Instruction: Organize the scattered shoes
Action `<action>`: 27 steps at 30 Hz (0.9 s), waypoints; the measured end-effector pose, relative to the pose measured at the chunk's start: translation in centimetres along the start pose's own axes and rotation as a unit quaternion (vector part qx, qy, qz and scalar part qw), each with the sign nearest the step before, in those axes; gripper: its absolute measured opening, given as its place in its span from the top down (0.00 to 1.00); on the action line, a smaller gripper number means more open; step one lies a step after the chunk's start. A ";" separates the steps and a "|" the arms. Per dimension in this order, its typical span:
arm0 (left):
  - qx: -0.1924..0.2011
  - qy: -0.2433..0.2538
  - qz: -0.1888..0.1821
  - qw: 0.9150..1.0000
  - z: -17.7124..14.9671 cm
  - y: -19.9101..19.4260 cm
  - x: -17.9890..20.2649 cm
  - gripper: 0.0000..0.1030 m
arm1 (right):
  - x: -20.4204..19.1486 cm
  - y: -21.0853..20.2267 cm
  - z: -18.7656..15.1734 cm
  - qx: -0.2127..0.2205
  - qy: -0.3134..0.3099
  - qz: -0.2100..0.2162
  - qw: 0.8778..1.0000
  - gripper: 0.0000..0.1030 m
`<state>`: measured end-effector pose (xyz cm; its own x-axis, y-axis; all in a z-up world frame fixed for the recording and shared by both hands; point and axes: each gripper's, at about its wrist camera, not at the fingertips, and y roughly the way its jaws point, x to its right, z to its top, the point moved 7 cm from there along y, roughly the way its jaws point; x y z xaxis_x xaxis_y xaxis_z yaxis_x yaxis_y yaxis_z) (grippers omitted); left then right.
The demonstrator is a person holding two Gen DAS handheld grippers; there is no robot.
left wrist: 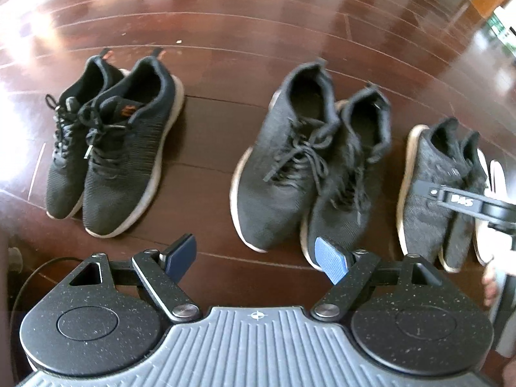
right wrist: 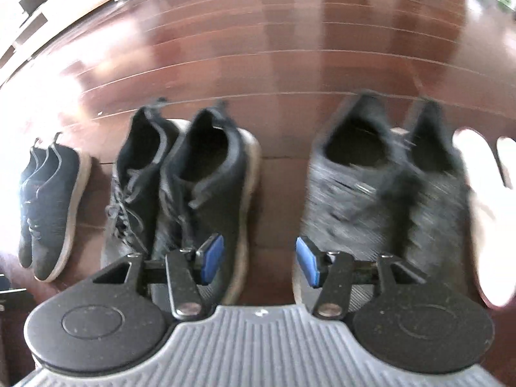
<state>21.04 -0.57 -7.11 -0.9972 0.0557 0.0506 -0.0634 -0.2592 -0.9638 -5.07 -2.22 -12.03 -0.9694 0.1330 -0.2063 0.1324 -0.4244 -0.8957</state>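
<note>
Left wrist view: left gripper (left wrist: 258, 258) held above the dark wood floor (left wrist: 245, 32), fingers spread wide, nothing between the blue pads (left wrist: 332, 259). Three pairs sit in a row, toes toward the camera: black laced pair (left wrist: 113, 158) at left, dark grey pair (left wrist: 303, 167) in the middle, grey knit pair (left wrist: 435, 190) at right. A bare strip of floor separates the left and middle pairs; broad open floor lies beyond the heels. The other gripper's finger (left wrist: 464, 203) crosses the knit pair and carries small white lettering, too blurred to read with confidence. Orange marks on the black pair's tongues are illegible. A white shoe (left wrist: 490, 225) is cut off at the right edge. Right wrist view: right gripper (right wrist: 259, 259) also wide apart, empty, poised over the floor gap between the dark grey pair (right wrist: 193, 193) and the knit pair (right wrist: 387, 200). Knit pair heavily motion-blurred. Black laced pair (right wrist: 48, 206) small at far left. White shoes (right wrist: 487, 219) partly out of frame at right.
</note>
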 end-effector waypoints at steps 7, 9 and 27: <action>-0.007 0.029 0.001 1.000 -3.7 0.1 3.2 0.17 | 5.1 -4.1 -3.1 -0.018 0.011 -0.025 0.999 0.47; -0.002 0.007 -0.011 1.000 -3.1 0.0 4.7 0.17 | 6.4 -4.8 -3.5 -0.025 0.022 -0.028 0.999 0.47; 0.033 -0.047 -0.033 0.998 1.8 -8.8 18.9 0.13 | 19.6 -16.6 1.1 -0.016 0.044 -0.036 0.998 0.44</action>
<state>2.69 1.01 2.79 -0.9899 -0.0148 0.1408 -0.1287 -0.3212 -0.9382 -26.54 6.44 -0.80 -0.9550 0.2411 -0.1729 0.0703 -0.3823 -0.9214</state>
